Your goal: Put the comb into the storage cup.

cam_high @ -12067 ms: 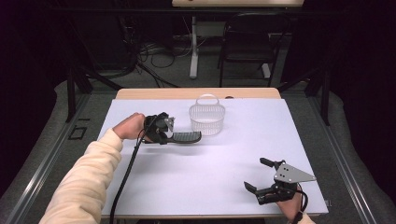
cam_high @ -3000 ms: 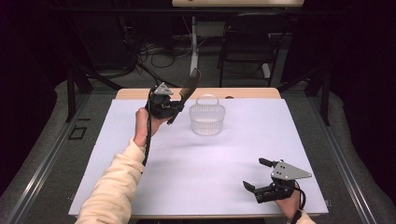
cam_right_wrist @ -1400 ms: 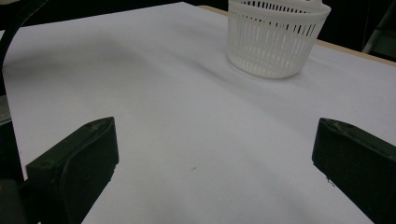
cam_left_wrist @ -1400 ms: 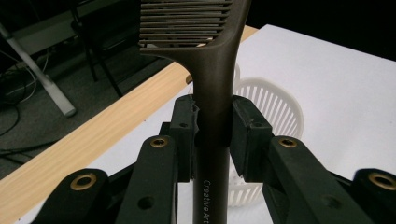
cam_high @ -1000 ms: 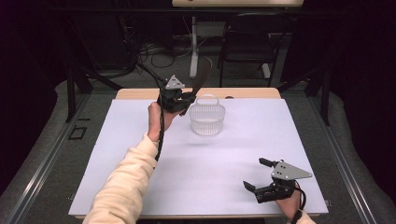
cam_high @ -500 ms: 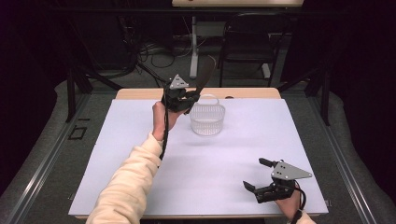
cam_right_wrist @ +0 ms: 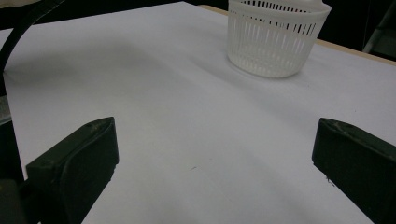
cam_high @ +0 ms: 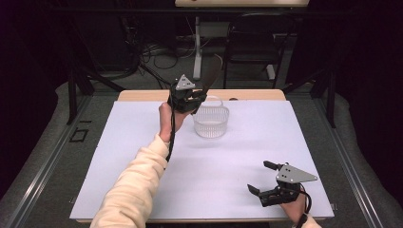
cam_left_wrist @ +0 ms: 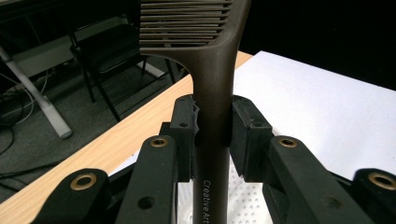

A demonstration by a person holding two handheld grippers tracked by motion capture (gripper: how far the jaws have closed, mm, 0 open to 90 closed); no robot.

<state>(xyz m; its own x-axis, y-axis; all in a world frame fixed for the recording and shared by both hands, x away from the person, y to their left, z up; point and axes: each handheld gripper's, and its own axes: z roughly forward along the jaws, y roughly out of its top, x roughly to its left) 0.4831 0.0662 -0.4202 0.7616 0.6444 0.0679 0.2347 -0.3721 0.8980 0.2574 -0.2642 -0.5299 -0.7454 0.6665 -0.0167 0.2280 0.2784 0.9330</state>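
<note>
Table (cam_high: 142, 156) lit bright & even, surroundings v. dark; soft shadows, close-ups slightly blurred.

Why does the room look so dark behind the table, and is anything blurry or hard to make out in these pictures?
High view: light falls on the white table; the room behind is near black, so the comb fades into it. Left gripper view: the comb is sharp, the chair behind soft. Right gripper view: the basket is clear and casts a faint shadow; the near jaws are slightly soft.

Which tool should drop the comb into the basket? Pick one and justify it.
Left. The left tool is shut on the comb and is raised beside the white basket. The right tool sits open near the table's front edge, far from the basket.
</note>
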